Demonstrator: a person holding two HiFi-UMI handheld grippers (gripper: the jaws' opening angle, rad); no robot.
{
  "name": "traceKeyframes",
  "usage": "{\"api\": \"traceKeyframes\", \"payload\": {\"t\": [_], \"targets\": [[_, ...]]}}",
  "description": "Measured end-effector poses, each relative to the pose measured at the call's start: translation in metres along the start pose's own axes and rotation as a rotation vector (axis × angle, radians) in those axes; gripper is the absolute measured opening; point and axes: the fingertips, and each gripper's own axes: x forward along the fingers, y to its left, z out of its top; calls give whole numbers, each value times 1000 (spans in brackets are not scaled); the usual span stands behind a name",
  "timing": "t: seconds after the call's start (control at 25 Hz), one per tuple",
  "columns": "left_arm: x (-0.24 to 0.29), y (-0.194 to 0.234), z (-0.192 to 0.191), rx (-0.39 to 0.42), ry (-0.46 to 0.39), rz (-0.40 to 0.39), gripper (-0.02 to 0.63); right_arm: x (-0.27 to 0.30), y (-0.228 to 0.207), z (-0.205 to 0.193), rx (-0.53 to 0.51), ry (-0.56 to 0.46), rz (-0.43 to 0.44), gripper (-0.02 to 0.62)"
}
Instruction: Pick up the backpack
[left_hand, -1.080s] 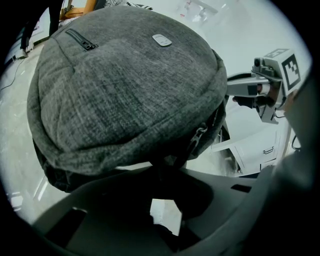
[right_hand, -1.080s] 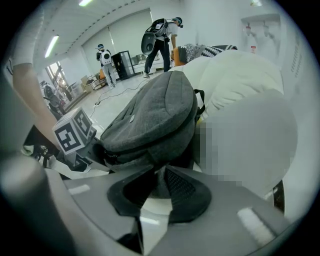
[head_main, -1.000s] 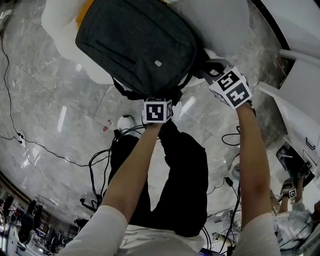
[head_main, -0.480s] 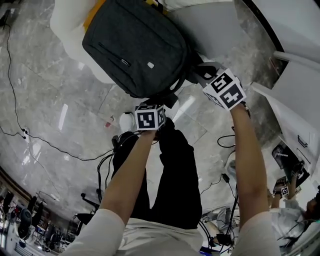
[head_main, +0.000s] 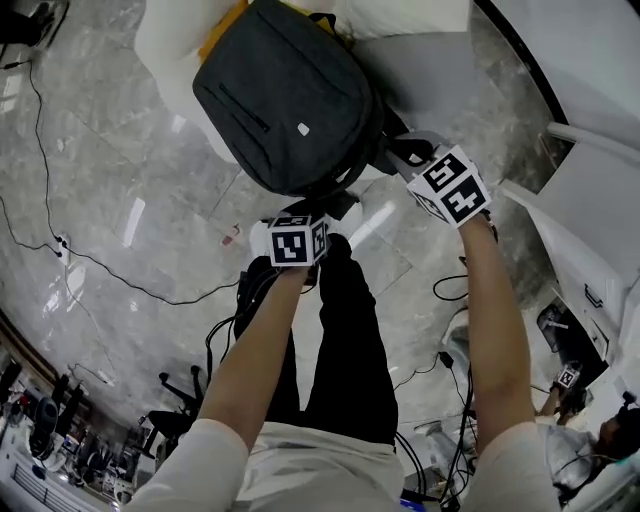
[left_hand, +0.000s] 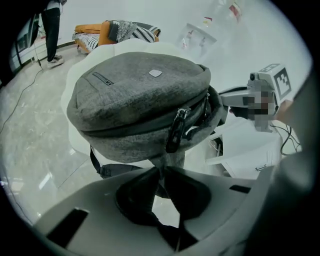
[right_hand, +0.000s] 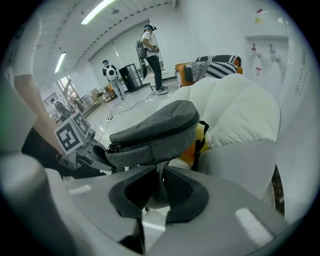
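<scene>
The dark grey backpack (head_main: 290, 110) hangs over a white cushioned seat (head_main: 175, 60), its near end raised. My left gripper (head_main: 322, 207) is at the pack's near lower edge. Its jaws have just been closing and are shut on a grey strap (left_hand: 161, 167) of the backpack (left_hand: 135, 105). My right gripper (head_main: 408, 150) is at the pack's right side. It has likewise just been closing and pinches a grey strap (right_hand: 159, 184) under the backpack (right_hand: 155, 132). Each gripper shows in the other's view: the right gripper (left_hand: 235, 98) and the left gripper (right_hand: 102, 156).
A yellow item (head_main: 225, 25) lies between the pack and the seat. Black cables (head_main: 100, 275) run over the marble floor. White furniture (head_main: 590, 210) stands at the right. The person's black trouser legs (head_main: 350, 340) are below the grippers. People (right_hand: 152, 55) stand far off.
Both grippers have risen with the backpack. In the head view the pack has shifted a little to the right and more of the white seat shows beside it.
</scene>
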Motion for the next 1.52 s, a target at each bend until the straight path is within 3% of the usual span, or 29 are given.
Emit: {"api": "traceKeyframes", "payload": {"t": [0.64, 1.28, 1.52], "targets": [[-65, 15, 39, -68, -133, 18, 28, -17, 16, 65, 14, -37, 94, 46], [-135, 43, 96, -75, -299, 8, 25, -25, 25, 142, 176, -157, 220, 41], [-154, 63, 112, -78, -334, 18, 25, -16, 35, 167, 191, -139, 271, 49]]}}
